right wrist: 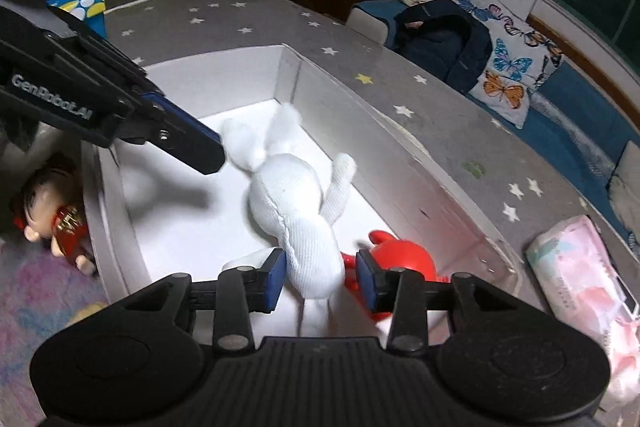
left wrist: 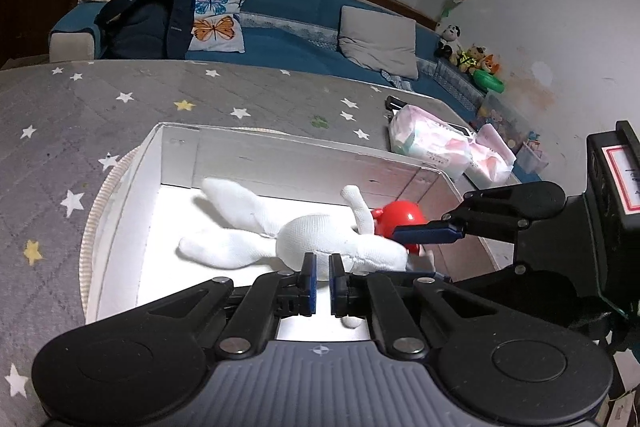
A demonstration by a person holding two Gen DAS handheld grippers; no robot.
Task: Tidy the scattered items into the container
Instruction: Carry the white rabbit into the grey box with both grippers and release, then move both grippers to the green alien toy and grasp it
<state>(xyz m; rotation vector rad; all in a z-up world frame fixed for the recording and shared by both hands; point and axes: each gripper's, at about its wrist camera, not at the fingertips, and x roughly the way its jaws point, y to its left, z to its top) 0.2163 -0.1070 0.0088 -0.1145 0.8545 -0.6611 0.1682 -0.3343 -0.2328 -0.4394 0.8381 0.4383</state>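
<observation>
A white plush rabbit (left wrist: 320, 239) lies inside the white box (left wrist: 180, 155), with a red toy figure (left wrist: 400, 219) beside it at the box's right end. My left gripper (left wrist: 322, 287) hovers over the box's near side, its jaws nearly together and empty. In the right wrist view my right gripper (right wrist: 320, 281) is open, its jaws on either side of the rabbit's (right wrist: 296, 211) lower body without squeezing it; the red toy (right wrist: 404, 259) lies just right of it. The left gripper (right wrist: 192, 147) reaches in from the left. A doll (right wrist: 56, 219) lies outside the box (right wrist: 288, 75).
The box stands on a grey star-patterned cover (left wrist: 120, 99). A pink tissue pack (left wrist: 432, 143) lies beyond the box's right end, also seen in the right wrist view (right wrist: 576, 267). A blue sofa (left wrist: 300, 11) with a butterfly pillow, a dark backpack and plush toys runs behind.
</observation>
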